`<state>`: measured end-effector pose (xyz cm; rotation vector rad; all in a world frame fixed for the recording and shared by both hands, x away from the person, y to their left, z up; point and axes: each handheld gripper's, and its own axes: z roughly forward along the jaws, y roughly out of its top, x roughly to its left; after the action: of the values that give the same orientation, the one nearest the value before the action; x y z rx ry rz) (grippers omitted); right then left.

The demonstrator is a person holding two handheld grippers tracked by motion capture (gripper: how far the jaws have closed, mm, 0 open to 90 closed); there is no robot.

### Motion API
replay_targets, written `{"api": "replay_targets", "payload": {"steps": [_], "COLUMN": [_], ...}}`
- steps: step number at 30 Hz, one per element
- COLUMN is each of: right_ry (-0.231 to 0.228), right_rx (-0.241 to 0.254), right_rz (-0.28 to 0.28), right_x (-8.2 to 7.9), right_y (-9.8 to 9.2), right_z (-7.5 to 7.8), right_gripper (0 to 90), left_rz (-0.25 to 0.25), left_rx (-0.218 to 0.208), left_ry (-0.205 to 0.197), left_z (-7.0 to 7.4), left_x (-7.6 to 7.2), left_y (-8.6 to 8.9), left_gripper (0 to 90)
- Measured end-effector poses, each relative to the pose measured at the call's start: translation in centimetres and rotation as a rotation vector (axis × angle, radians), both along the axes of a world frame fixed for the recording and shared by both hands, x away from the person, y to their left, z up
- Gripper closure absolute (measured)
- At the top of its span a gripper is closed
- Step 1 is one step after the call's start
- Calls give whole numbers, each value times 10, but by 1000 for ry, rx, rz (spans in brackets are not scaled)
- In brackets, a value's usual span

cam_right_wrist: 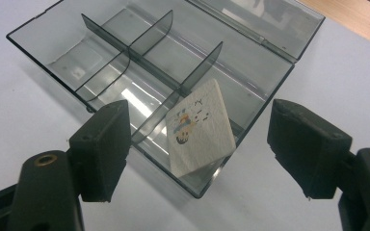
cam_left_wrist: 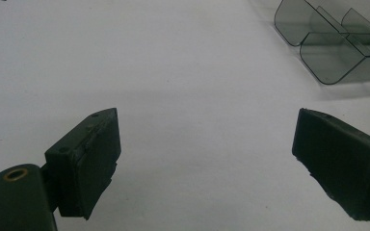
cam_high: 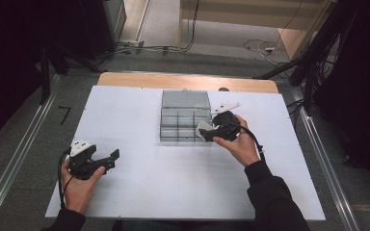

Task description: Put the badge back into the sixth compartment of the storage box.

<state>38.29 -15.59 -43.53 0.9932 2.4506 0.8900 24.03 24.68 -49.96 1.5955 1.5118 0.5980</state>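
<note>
A person sits at a white surface (cam_high: pixel 139 192) and holds a claw in each hand. Near the far middle of the surface lies a clear, smoky-grey plastic organiser box (cam_high: pixel 185 120) with its hinged lid (cam_high: pixel 185 99) folded open flat behind it. Thin dividers split the box into several compartments.

The right claw (cam_high: pixel 206 134) hovers at the box's near right corner, pointing toward it, gripped in the right hand (cam_high: pixel 241 142). In the right gripper view its two black jaws stand well apart with nothing pressed between them. Between and beyond them, a small square white card (cam_right_wrist: pixel 200 127) with a little coloured printed figure on it leans tilted inside the corner compartment nearest the claw. The card's lower edge rests down in the compartment and its upper part tips against a divider. Neither jaw touches the card.

The left claw (cam_high: pixel 107 161) is held low at the near left of the surface in the left hand (cam_high: pixel 79 185), well apart from the box. In the left gripper view its jaws are spread wide over bare white surface, holding nothing, and a rounded corner of the organiser box (cam_left_wrist: pixel 332 43) shows at the upper right.
</note>
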Motion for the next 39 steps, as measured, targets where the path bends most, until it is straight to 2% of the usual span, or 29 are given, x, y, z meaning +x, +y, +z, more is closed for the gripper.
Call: {"api": "replay_targets", "payload": {"steps": [8, 39], "right_ry": [0, 8], "right_rx": [35, 71], "right_rz": [-6, -32], "right_x": [-5, -11], "right_y": [-7, -26], "right_z": [0, -3], "right_gripper": [215, 205], "left_rz": [3, 4], "left_rx": [1, 2], "left_ry": [-1, 0], "left_z": [0, 0], "left_x": [0, 0], "left_y": [0, 0], "left_gripper": [101, 101]}}
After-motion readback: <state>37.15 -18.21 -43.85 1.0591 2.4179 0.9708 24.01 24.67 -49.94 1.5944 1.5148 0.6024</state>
